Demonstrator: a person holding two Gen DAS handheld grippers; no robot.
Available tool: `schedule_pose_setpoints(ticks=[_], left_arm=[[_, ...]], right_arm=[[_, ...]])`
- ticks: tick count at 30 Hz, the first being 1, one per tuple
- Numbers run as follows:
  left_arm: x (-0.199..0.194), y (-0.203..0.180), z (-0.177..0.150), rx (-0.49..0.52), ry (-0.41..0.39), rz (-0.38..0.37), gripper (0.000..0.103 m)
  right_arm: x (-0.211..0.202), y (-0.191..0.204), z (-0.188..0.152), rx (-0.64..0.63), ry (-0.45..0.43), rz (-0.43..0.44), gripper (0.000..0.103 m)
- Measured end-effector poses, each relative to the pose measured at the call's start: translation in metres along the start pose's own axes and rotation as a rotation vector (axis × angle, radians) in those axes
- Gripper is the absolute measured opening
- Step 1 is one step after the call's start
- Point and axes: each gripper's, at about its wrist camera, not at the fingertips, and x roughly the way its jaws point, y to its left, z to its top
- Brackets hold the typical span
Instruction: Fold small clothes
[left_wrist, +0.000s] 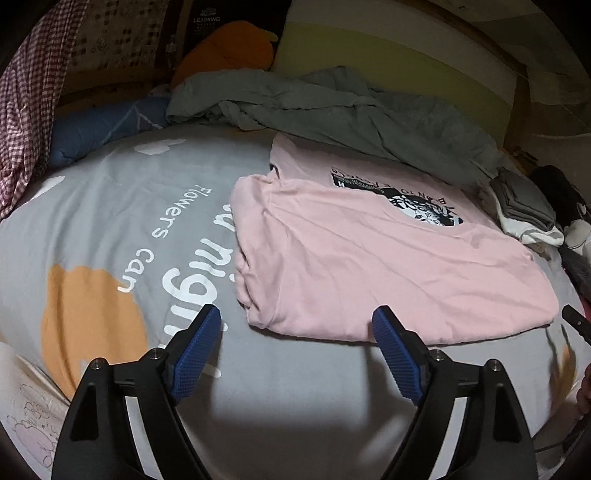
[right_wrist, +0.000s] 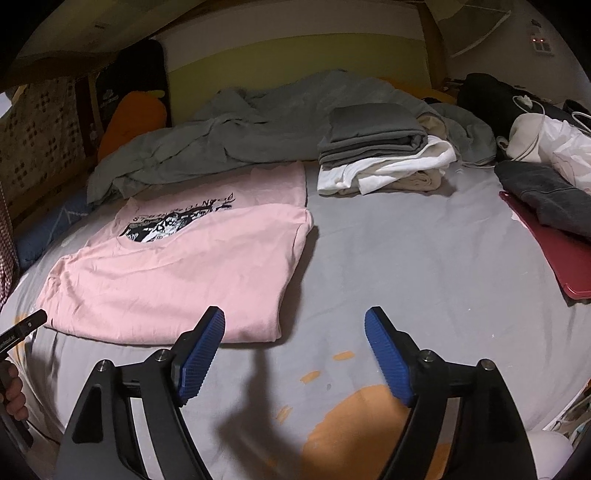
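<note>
Shirt on the bed: the pink T-shirt (left_wrist: 388, 266) lies half-folded on the grey bedsheet (left_wrist: 277, 384), long axis running left to right. Left gripper (left_wrist: 295, 325) and right gripper (right_wrist: 294, 325) both hang released and empty just short of its near edge, one toward each end, neither nearer.

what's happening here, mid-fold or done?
A person with a handheld gripper in each hand is folding clothes on a bed. The pink t-shirt lies partly folded on the grey bedsheet, its bottom half brought up over the print. Both the left gripper and the right gripper are open and empty at the shirt's near edge. A stack of folded clothes sits further back.
</note>
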Motion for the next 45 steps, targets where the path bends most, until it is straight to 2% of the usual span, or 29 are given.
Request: schedule_pose_setpoints(ticks=[7, 9, 11, 13, 14, 16, 18, 21, 25, 26, 27, 28, 29, 30, 31, 32, 33, 34, 36, 40, 45], left_arm=[[0.000, 0.003, -0.001, -0.024, 0.014, -0.010, 0.083], [-0.002, 0.003, -0.001, -0.031, 0.019, -0.029, 0.083], [-0.004, 0.004, -0.002, -0.071, 0.063, -0.068, 0.083], [-0.009, 0.010, -0.007, -0.170, 0.130, -0.192, 0.083], [-0.011, 0.012, -0.010, -0.222, 0.160, -0.247, 0.083], [-0.011, 0.017, -0.017, -0.308, 0.208, -0.298, 0.082], [-0.004, 0.019, -0.016, -0.354, 0.231, -0.307, 0.082], [0.006, 0.020, -0.007, -0.392, 0.217, -0.313, 0.082], [0.019, 0.026, 0.007, -0.460, 0.168, -0.323, 0.081], [0.023, 0.027, 0.010, -0.462, 0.156, -0.318, 0.080], [0.026, 0.028, 0.011, -0.464, 0.134, -0.307, 0.073], [0.028, 0.028, 0.013, -0.463, 0.113, -0.292, 0.060], [0.030, 0.029, 0.014, -0.457, 0.098, -0.264, 0.053], [0.030, 0.030, 0.015, -0.453, 0.088, -0.240, 0.033], [0.030, 0.034, 0.014, -0.456, 0.084, -0.242, 0.013], [0.031, 0.038, 0.014, -0.472, 0.086, -0.273, 0.011], [0.029, 0.041, 0.013, -0.490, 0.083, -0.285, 0.011], [0.024, 0.043, 0.012, -0.496, 0.073, -0.287, 0.010], [0.008, 0.041, 0.014, -0.458, 0.041, -0.286, 0.009], [-0.047, 0.038, 0.018, -0.379, -0.038, -0.325, 0.009], [-0.102, 0.042, 0.017, -0.330, -0.081, -0.324, 0.009]], right_arm=[[0.002, 0.007, -0.002, -0.021, 0.010, 0.003, 0.080], [0.003, 0.007, -0.003, -0.017, 0.026, 0.027, 0.080], [0.005, 0.007, -0.003, 0.002, 0.055, 0.071, 0.080], [0.007, 0.005, -0.006, 0.064, 0.139, 0.176, 0.080], [0.007, 0.003, -0.011, 0.132, 0.175, 0.268, 0.079], [0.012, -0.001, -0.020, 0.242, 0.227, 0.374, 0.079], [0.017, 0.000, -0.021, 0.271, 0.236, 0.381, 0.080], [0.027, -0.004, -0.011, 0.311, 0.229, 0.361, 0.079], [0.050, -0.015, -0.005, 0.452, 0.271, 0.440, 0.080], [0.054, -0.017, -0.003, 0.476, 0.265, 0.452, 0.080], [0.058, -0.021, 0.000, 0.513, 0.255, 0.468, 0.080], [0.063, -0.022, 0.002, 0.542, 0.246, 0.479, 0.080], [0.067, -0.024, 0.003, 0.567, 0.231, 0.488, 0.078], [0.068, -0.025, 0.003, 0.582, 0.211, 0.485, 0.074], [0.070, -0.025, 0.004, 0.575, 0.199, 0.458, 0.059], [0.073, -0.025, 0.006, 0.550, 0.207, 0.416, 0.033], [0.075, -0.025, 0.005, 0.527, 0.218, 0.381, 0.018], [0.073, -0.026, 0.003, 0.526, 0.217, 0.404, 0.009], [0.061, -0.028, 0.001, 0.520, 0.174, 0.447, 0.007], [0.014, -0.018, 0.005, 0.424, 0.087, 0.460, 0.006], [-0.054, -0.014, -0.011, 0.419, 0.034, 0.484, 0.006]])
